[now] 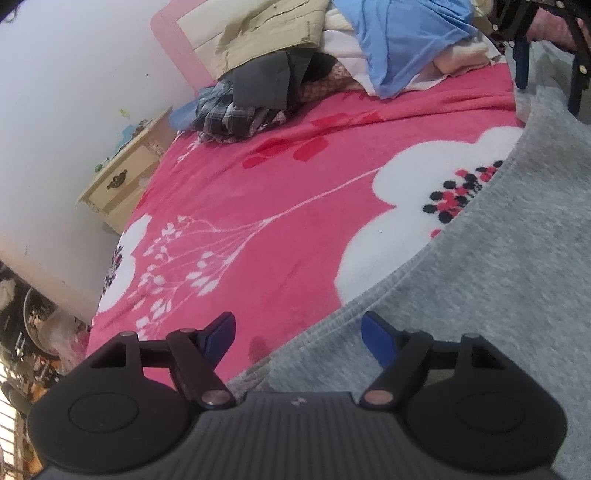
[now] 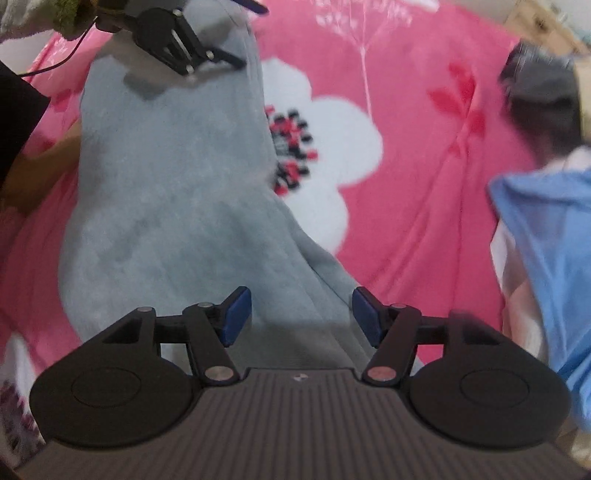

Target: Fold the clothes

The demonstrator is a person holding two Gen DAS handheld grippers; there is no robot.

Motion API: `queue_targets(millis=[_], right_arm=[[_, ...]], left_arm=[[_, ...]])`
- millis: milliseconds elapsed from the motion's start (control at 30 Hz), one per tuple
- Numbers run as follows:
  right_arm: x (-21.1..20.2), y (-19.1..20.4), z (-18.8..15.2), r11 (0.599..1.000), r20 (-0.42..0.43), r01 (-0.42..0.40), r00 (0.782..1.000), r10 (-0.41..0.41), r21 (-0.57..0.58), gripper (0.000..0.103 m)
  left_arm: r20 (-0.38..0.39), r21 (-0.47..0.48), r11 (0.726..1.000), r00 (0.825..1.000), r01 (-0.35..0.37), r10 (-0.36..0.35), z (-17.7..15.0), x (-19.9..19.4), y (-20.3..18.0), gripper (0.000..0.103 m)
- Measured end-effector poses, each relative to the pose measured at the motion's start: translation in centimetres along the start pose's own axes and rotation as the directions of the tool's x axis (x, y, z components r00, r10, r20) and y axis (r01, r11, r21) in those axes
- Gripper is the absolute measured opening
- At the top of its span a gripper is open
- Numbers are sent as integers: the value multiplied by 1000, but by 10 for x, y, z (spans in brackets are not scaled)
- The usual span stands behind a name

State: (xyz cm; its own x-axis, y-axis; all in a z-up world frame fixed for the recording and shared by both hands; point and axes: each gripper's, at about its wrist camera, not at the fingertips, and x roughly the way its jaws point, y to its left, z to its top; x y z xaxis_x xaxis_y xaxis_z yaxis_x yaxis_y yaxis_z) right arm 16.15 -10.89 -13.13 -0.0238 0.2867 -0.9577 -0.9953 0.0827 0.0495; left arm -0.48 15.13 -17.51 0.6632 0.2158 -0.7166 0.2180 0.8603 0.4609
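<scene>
A grey knit garment (image 1: 498,277) lies spread on the pink flowered blanket (image 1: 258,184). My left gripper (image 1: 299,332) hovers open over the garment's ribbed edge, one fingertip above the blanket and the other above the grey cloth, with nothing between them. In the right wrist view the same grey garment (image 2: 166,184) runs away from me. My right gripper (image 2: 302,314) stands open just above its near end and pinches no cloth. The left gripper (image 2: 243,33) shows at the garment's far end. The right gripper (image 1: 548,85) appears at the top right of the left wrist view.
A pile of clothes sits at the bed's head: a light blue garment (image 1: 406,44), a beige one (image 1: 269,33), and dark and plaid ones (image 1: 251,96). A cream nightstand (image 1: 122,177) stands by the wall. The blue garment (image 2: 546,258) lies right of my right gripper.
</scene>
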Motion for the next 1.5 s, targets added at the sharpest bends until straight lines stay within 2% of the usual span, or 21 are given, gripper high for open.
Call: queue_targets(millis=[167, 267, 333, 400, 433, 467, 533, 633, 700, 767, 833, 967, 1067, 1133, 1167, 1200, 1300, 1333, 1367, 1433, 1500], right_arm=[[-6, -44, -21, 995, -119, -58, 991, 67, 76, 64], [-30, -76, -44, 973, -38, -47, 998, 57, 225, 64], [-52, -90, -60, 946, 62, 10, 998, -32, 323, 64], [-67, -100, -77, 899, 98, 122, 979, -179, 421, 64], [-68, -98, -85, 882, 57, 209, 965, -256, 423, 64], [-67, -95, -93, 861, 8, 303, 942, -336, 408, 64], [-58, -81, -103, 855, -92, 436, 899, -428, 282, 62], [-42, -67, -115, 852, -190, 500, 862, -470, 157, 62], [-37, -75, -124, 828, -239, 513, 853, -464, 227, 63], [-38, -92, -137, 776, -255, 495, 868, -426, 392, 64], [-43, -107, -153, 713, -217, 429, 902, -374, 554, 64], [-49, -128, -186, 534, -89, 245, 950, -300, 809, 65], [-45, -132, -208, 372, 9, 102, 959, -285, 923, 66], [-38, -128, -215, 285, 22, 72, 950, -312, 956, 67], [-35, -124, -216, 261, 20, 73, 942, -334, 962, 67], [-33, -118, -213, 254, 6, 93, 932, -362, 963, 67], [-29, -100, -199, 289, -56, 195, 902, -428, 937, 57], [-30, -94, -195, 293, -75, 226, 891, -448, 929, 47], [-31, -88, -191, 294, -95, 256, 878, -469, 921, 30], [-33, -75, -182, 315, -138, 338, 845, -517, 887, 12], [-33, -59, -170, 356, -180, 436, 804, -566, 827, 7]], left_arm=[[-7, -19, 1000, 1000, -1, 1, 1, 1, 1, 81], [-11, -30, 1000, 1000, -1, 1, 1, 2, 1, 81], [-13, -29, 1000, 1000, -9, 8, 1, 2, 0, 81], [-15, -29, 999, 1000, -16, 15, 1, 2, -2, 81], [-16, -28, 999, 1000, -19, 19, 1, 2, -3, 81], [-18, -24, 999, 1000, -21, 20, 2, 1, -3, 81], [-23, -12, 1000, 999, -24, 24, 3, 1, -4, 81], [-24, 5, 999, 999, -31, 31, 5, 1, -6, 80], [-25, -3, 999, 999, -36, 36, 5, 2, -7, 80], [-24, -18, 999, 999, -36, 35, 4, 2, -7, 80], [-22, -24, 999, 999, -34, 33, 3, 2, -7, 80], [-19, -36, 999, 1000, -17, 16, 3, 4, -4, 81], [-19, -52, 999, 1000, -13, 12, 2, 5, -3, 81], [-21, -63, 998, 1000, -14, 12, 2, 6, -3, 81], [-23, -68, 998, 1000, -14, 13, 2, 6, -3, 81], [-25, -68, 998, 1000, -17, 16, 3, 6, -3, 81], [-28, -64, 997, 999, -31, 29, 4, 5, -5, 81], [-29, -66, 997, 999, -34, 32, 4, 5, -6, 81], [-30, -69, 997, 999, -37, 35, 4, 5, -6, 81], [-32, -76, 996, 999, -42, 40, 4, 6, -6, 81], [-33, -85, 995, 999, -45, 42, 4, 6, -6, 81]])
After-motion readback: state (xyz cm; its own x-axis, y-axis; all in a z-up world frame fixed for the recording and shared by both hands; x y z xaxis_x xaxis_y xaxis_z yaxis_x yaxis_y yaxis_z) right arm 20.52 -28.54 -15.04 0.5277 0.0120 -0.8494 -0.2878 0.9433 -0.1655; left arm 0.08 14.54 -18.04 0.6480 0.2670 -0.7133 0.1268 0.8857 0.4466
